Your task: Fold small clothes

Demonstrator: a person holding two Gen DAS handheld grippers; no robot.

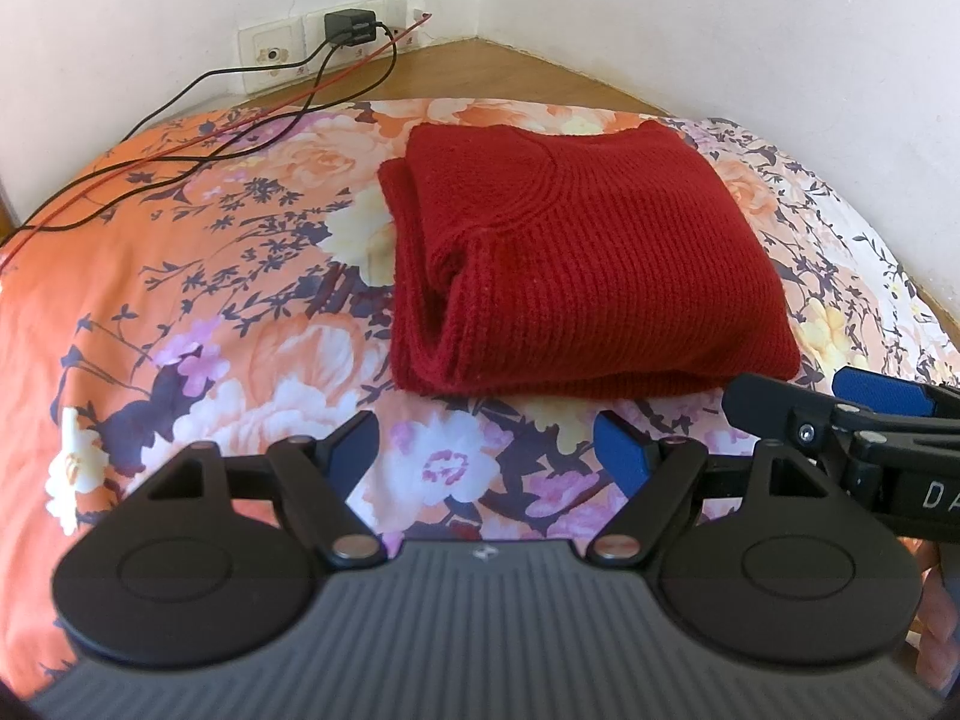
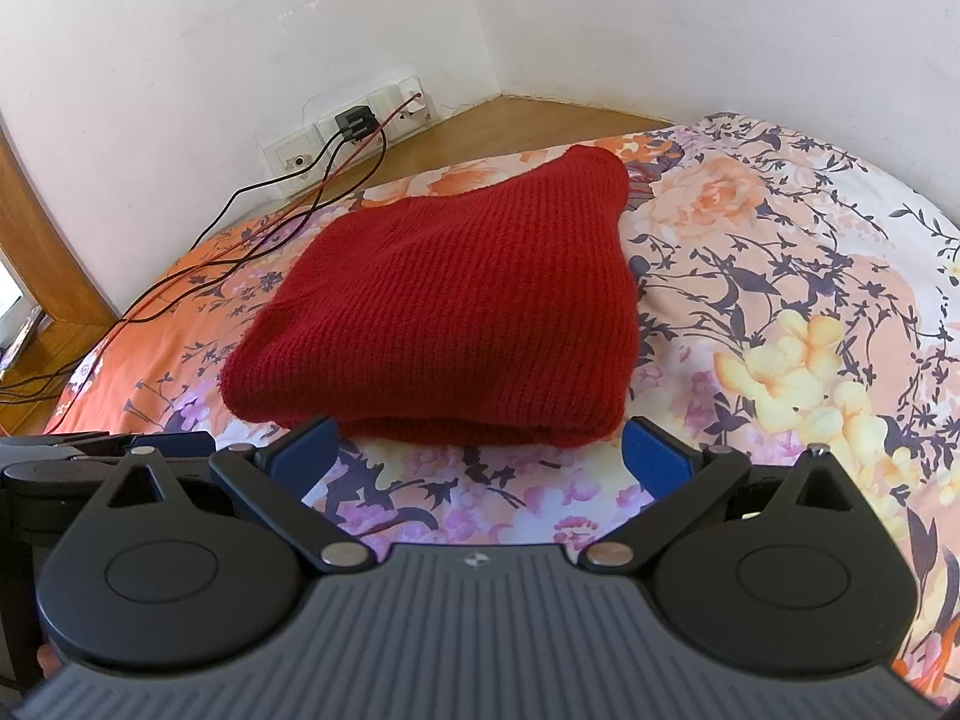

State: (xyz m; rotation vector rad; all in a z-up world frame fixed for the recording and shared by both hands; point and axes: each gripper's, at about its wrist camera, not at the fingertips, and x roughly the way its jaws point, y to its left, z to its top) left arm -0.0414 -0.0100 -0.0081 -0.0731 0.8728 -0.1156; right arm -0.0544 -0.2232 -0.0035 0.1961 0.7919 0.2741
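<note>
A dark red knitted sweater point(image 1: 576, 258) lies folded into a thick rectangle on the floral bedspread point(image 1: 198, 312). In the right wrist view the same sweater point(image 2: 456, 312) fills the middle, its near edge just beyond the fingers. My left gripper point(image 1: 489, 450) hovers open over the bedspread in front of the sweater's near edge, holding nothing. My right gripper point(image 2: 477, 456) is open too, empty, right at the sweater's front fold. The right gripper's blue pad point(image 1: 882, 393) shows at the right edge of the left wrist view.
Black and red cables point(image 1: 198, 144) trail across the bed's far left from a charger point(image 1: 351, 27) plugged into the wall sockets. White walls meet in a corner behind the wooden bed frame point(image 2: 540, 114). Wooden furniture point(image 2: 36, 240) stands at the left.
</note>
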